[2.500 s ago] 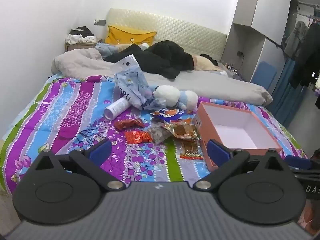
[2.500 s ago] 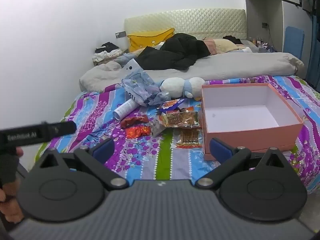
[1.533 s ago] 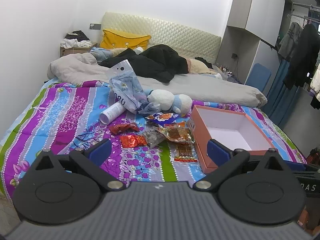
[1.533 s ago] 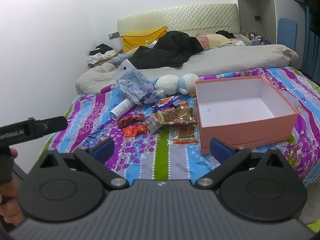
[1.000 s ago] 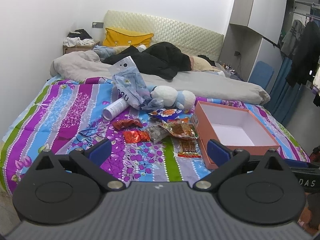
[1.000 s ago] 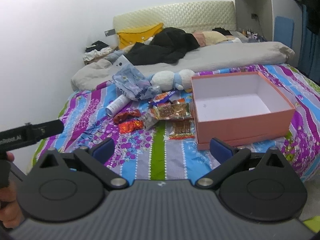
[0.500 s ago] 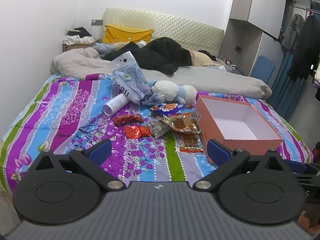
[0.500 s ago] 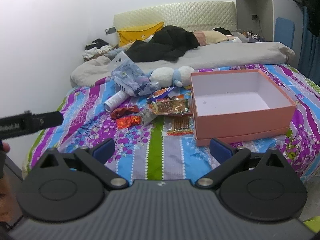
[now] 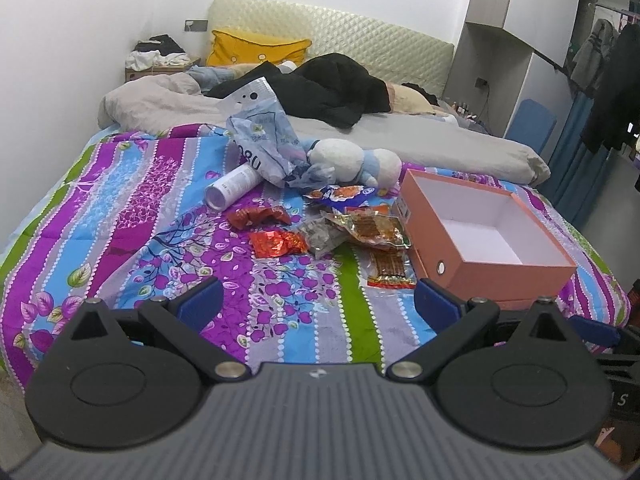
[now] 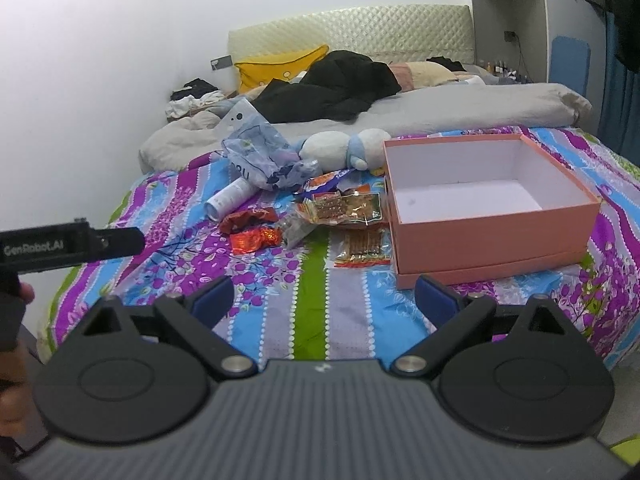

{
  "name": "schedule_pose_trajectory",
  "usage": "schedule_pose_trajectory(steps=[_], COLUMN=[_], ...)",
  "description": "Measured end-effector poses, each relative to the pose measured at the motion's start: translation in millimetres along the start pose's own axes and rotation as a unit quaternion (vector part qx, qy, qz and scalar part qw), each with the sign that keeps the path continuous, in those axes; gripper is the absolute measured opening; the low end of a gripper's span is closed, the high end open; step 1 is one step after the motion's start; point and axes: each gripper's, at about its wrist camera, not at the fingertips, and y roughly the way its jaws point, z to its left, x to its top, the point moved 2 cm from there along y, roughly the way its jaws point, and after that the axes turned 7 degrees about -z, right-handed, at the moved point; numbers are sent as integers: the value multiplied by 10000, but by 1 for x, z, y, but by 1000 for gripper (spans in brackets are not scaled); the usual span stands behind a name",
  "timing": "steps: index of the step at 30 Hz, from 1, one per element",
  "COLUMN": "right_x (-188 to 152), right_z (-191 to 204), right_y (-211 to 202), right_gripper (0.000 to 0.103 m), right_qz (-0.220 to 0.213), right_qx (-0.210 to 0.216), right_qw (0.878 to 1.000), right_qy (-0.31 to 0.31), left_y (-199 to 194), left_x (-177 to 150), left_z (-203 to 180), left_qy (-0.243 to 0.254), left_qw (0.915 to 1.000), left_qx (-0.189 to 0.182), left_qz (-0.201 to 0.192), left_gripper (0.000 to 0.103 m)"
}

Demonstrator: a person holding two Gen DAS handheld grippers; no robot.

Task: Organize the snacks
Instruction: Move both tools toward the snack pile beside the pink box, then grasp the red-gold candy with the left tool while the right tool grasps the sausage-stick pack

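Several snack packets lie on a striped bedspread [image 9: 132,216]: two red foil packets [image 9: 278,243] [image 10: 254,238], a clear bag of brown sticks [image 9: 374,229] [image 10: 346,208], a flat stick pack [image 9: 390,266] [image 10: 362,246] and a blue-orange packet [image 9: 344,194]. To their right stands an empty pink box [image 9: 488,240] [image 10: 488,216], open on top. My left gripper [image 9: 318,302] hovers open over the bed's near edge, short of the snacks. Above the same edge, my right gripper [image 10: 324,296] is open with nothing in it.
Behind the snacks lie a white tube [image 9: 232,186], a crumpled blue plastic bag [image 9: 264,140] and a plush toy [image 9: 352,162]. Grey bedding and black clothes [image 9: 328,88] fill the far half. A hand with the other gripper's body [image 10: 60,246] shows at left.
Both grippers have drifted slightly closer to the bed, with small sways; the snacks and box have not moved. Both stay open.
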Motion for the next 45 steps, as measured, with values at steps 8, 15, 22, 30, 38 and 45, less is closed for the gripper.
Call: schedule_pose_trajectory(steps=[8,15,22,30,38,45], right_x=[-3,-4,-8,-5,-6,-3], right_z=[5,4,0,-8,-13,-15], right_y=[1,5,12,32,50,74], right_gripper=[98,98,99,99,99,99], right_qz=[-43,-136,-40,113,214,146], right_qx=[89,-15,78,151,217,242], right_qw=[9999,9999,9999,9996,9993,9993], right_qy=[-61,-68,90,190,238,231], left_y=[7,15,27,44,67,96], left_x=[-8,-11,-17,-23,-21,-27], left_z=[13,15,13,15,14,18], left_qy=[-69,-82,-56,-79,-29,-31], left_qw=[9999,9997,9995,9988,9981,9971], left_qx=[49,-10,-16,-99,-197,-223], left_qz=[120,214,323,480,577,722], left_gripper=[103,103,103,103,103,103])
